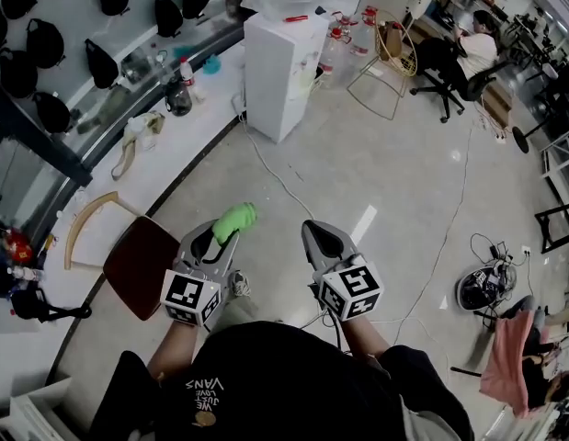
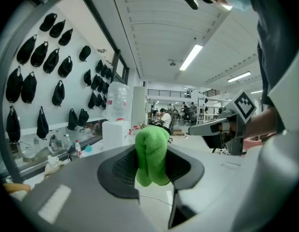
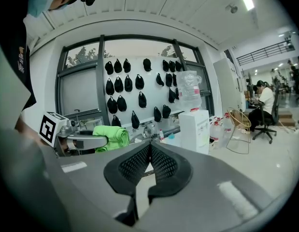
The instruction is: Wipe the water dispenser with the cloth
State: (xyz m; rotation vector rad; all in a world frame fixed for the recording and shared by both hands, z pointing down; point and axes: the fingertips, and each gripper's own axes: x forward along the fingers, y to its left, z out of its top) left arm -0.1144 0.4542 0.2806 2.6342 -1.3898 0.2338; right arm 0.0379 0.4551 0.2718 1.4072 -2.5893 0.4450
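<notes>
Green cloth (image 2: 152,154) pinched in left gripper (image 1: 221,237); right gripper (image 1: 322,240) pressed together, empty; water dispenser (image 1: 282,73) well apart ahead; close in, keep the pinch firm, wipe flat.

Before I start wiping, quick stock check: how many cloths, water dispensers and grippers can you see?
Cloth: 1
Dispenser: 1
Grippers: 2, left gripper and right gripper
Total: 4
</notes>
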